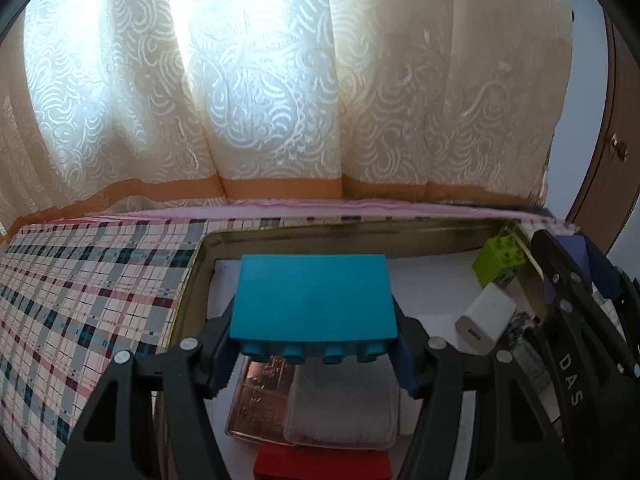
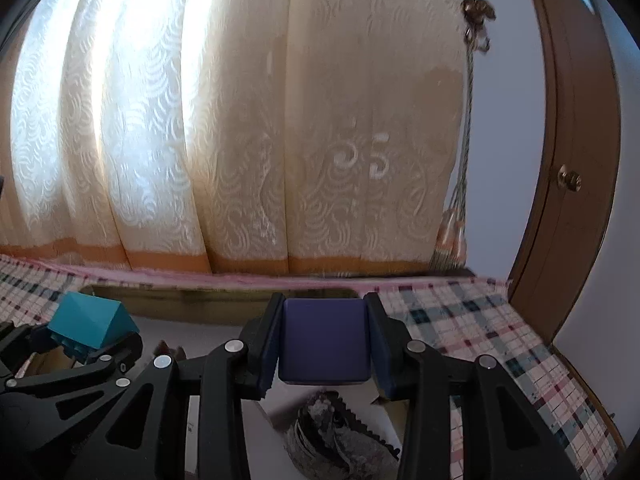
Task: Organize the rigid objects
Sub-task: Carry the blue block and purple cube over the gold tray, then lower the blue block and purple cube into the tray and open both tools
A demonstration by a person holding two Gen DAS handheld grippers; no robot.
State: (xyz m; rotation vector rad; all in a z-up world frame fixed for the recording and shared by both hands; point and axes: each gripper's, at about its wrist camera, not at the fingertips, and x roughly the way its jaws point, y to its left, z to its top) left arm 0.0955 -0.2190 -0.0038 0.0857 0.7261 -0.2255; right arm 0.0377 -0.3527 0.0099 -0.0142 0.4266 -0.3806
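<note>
A cream curtain (image 1: 280, 80) with a swirl pattern and an orange band along its hem hangs behind a bench covered in a pink, blue and white plaid cloth (image 1: 80, 280); a brown wooden door (image 2: 572, 160) with a round knob stands at the right.

The left hand-held gripper (image 1: 314, 344) is clamped on a teal building block (image 1: 314, 300), its two fingers pressing the block's sides and the studs facing back toward the camera. The block is held up above a shallow metal tin (image 1: 344, 236) with a white floor that sits on the cloth. Straight below the block, inside the tin, lie a copper-coloured flat case (image 1: 260, 396) and, touching its right edge, a frosted translucent box (image 1: 344, 404); a red block (image 1: 320, 464) sits just in front of those two at the bottom of the view. Further right in the tin, a white charger plug (image 1: 486, 316) lies near the right wall, with a lime green block (image 1: 498, 260) just behind it in the far right corner.

The right hand-held gripper (image 2: 324, 344) is closed on a dark blue block (image 2: 324, 344), held flat between its fingers over the right end of the tin, near the far wall. Beneath it, on the tin's floor, is a dark, grey-mottled round object (image 2: 340, 436) that I cannot identify. From the right wrist view the left hand-held gripper with its teal block shows off to the left, well apart from the blue one.
</note>
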